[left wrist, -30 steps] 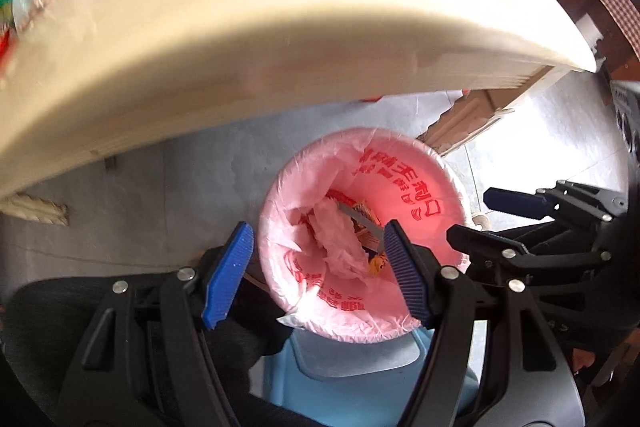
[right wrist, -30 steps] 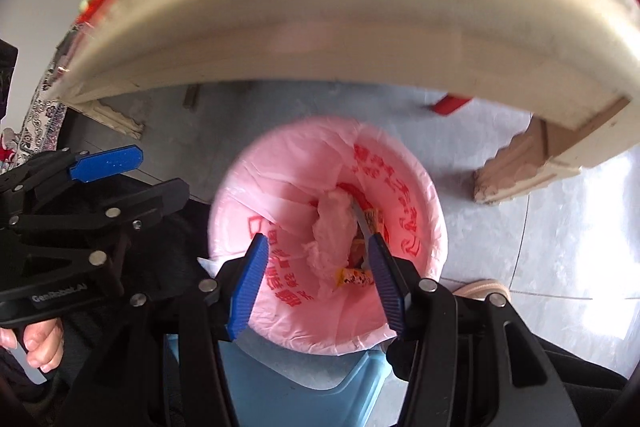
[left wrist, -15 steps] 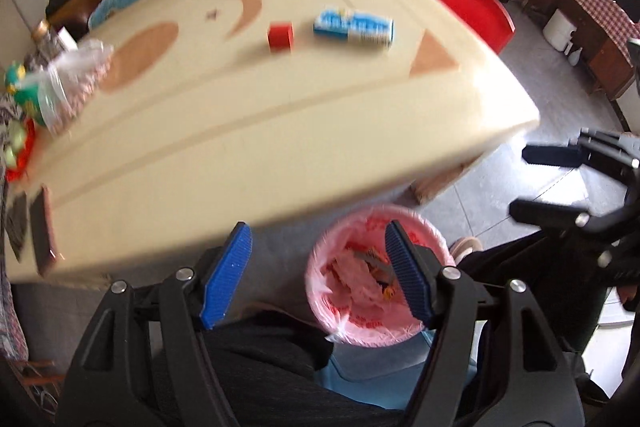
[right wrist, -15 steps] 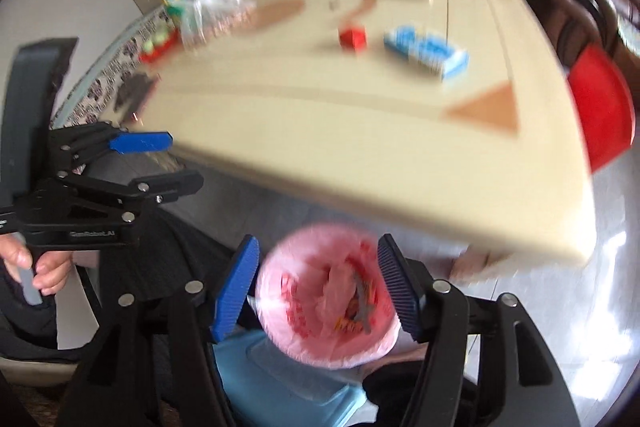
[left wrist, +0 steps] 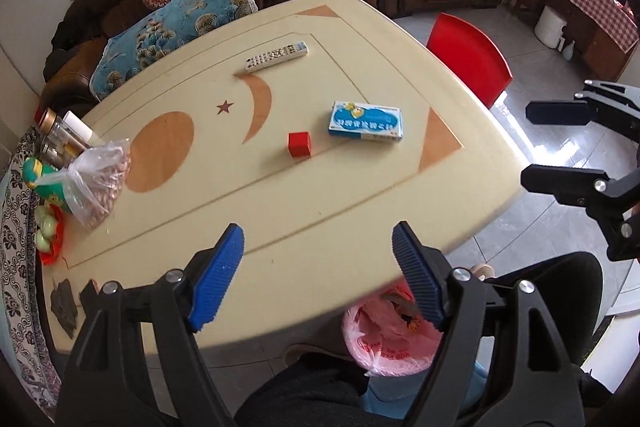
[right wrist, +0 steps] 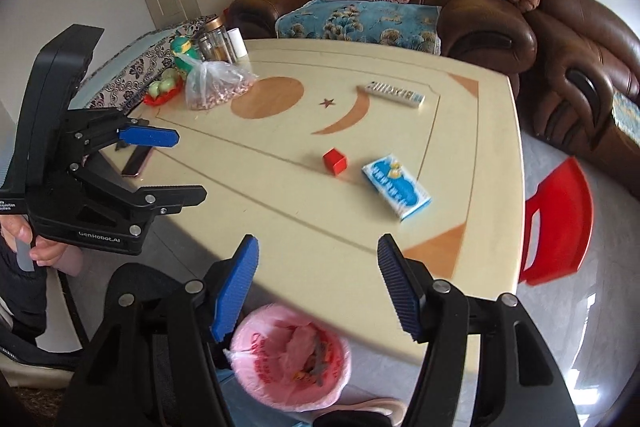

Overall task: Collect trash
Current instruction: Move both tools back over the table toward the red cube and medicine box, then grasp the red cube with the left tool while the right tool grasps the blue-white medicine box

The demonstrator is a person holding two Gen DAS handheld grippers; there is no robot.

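The left gripper point(left wrist: 316, 259) hung over the near edge of the cream table point(left wrist: 280, 195) with its blue pads well apart and widening, nothing between them. The right gripper point(right wrist: 316, 279) stood somewhat narrower, also empty, its pads touching nothing. Below the table edge sat the bin with the pink bag point(right wrist: 288, 359), holding crumpled pink wrapping and what looked like a small snack wrapper, though the blur there made it hard to be sure; in the left wrist view the same bin was half hidden by the tabletop and the gripper's right finger. On the table, from left to right in the right wrist view, lay a clear bag of nuts point(right wrist: 216, 83) beside some jars point(right wrist: 218, 43), a dark phone point(right wrist: 136, 159) partly covered by the other gripper, a red cube point(right wrist: 335, 161), a blue-and-white box point(right wrist: 396, 187) just beside it, and a remote control point(right wrist: 394, 95) farther back. A red chair point(right wrist: 560, 223) stood at the table's right side, cut by the table's edge. A hand point(right wrist: 44, 251) on the left gripper's handle showed only in part.
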